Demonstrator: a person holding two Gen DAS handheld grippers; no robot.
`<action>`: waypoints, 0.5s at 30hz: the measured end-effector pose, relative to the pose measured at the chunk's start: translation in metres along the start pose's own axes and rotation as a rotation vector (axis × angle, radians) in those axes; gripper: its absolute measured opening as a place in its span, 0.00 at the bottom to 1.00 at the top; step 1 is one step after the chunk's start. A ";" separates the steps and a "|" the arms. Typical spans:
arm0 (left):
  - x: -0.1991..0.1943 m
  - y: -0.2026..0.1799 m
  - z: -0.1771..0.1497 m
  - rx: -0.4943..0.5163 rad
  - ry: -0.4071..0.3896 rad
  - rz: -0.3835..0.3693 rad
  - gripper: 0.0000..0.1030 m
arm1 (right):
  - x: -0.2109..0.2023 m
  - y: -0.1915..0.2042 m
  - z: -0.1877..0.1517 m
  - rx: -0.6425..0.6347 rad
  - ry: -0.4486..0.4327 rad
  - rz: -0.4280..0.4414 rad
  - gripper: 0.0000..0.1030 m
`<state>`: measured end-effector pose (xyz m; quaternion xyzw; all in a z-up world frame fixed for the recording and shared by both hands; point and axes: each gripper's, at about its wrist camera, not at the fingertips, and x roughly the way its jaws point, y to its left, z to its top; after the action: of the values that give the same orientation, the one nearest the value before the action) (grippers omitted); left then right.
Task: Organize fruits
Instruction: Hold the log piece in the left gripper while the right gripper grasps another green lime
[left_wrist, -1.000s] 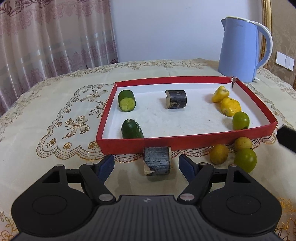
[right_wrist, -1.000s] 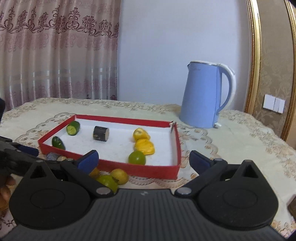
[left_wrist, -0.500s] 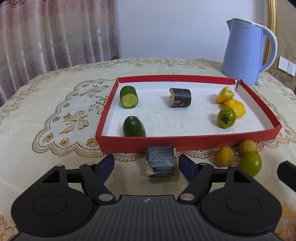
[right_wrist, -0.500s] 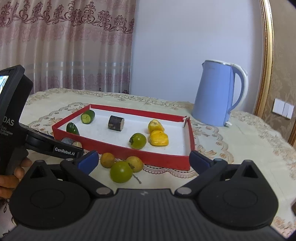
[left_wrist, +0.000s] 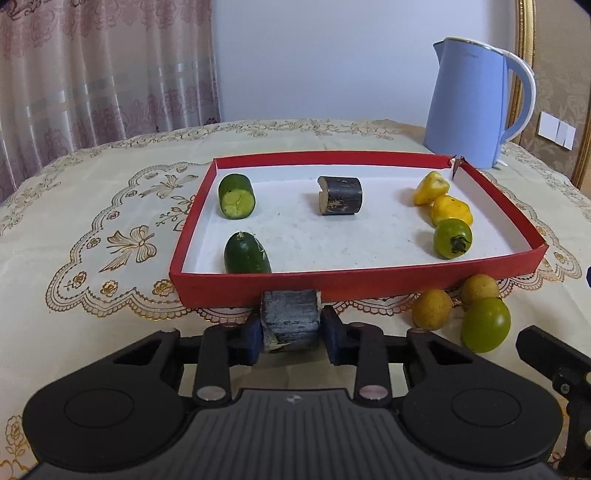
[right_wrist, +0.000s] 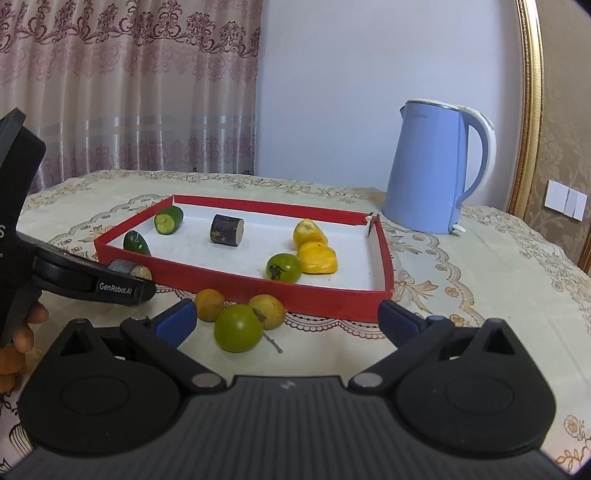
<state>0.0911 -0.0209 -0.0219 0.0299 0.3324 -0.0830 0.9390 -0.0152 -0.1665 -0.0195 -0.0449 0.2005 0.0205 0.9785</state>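
Observation:
My left gripper (left_wrist: 290, 330) is shut on a dark sugarcane piece (left_wrist: 290, 317) lying on the tablecloth against the front wall of the red tray (left_wrist: 332, 284). Inside the tray lie two cucumber pieces (left_wrist: 236, 192), another dark sugarcane piece (left_wrist: 340, 195), two yellow fruits (left_wrist: 450, 208) and a green tomato (left_wrist: 452, 238). Outside, by the tray's front right, lie two small yellow fruits (left_wrist: 430, 308) and a green tomato (left_wrist: 485, 328). My right gripper (right_wrist: 284, 325) is open and empty, just behind that green tomato (right_wrist: 238, 326), with the yellow fruits (right_wrist: 208, 304) to its left.
A blue electric kettle (left_wrist: 476, 103) stands behind the tray's far right corner. The table has an embroidered cream cloth (left_wrist: 110, 240). Curtains hang at the back left. The left gripper body (right_wrist: 92, 282) reaches in from the left in the right wrist view.
My left gripper has closed its fingers onto the dark sugarcane piece in front of the tray. My right gripper has drawn back from the tray, leaving a green tomato inside it.

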 end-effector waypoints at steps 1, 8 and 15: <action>0.000 0.001 0.000 -0.001 -0.004 -0.002 0.31 | 0.001 0.000 -0.001 -0.001 0.002 0.000 1.00; -0.002 0.006 -0.001 -0.019 -0.022 0.025 0.31 | 0.004 0.003 -0.005 -0.007 0.010 -0.025 1.00; -0.009 0.003 -0.001 0.012 -0.073 0.110 0.31 | 0.004 0.008 -0.006 -0.031 0.015 -0.015 0.87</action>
<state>0.0840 -0.0164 -0.0173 0.0509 0.2953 -0.0343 0.9534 -0.0145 -0.1589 -0.0270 -0.0616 0.2069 0.0158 0.9763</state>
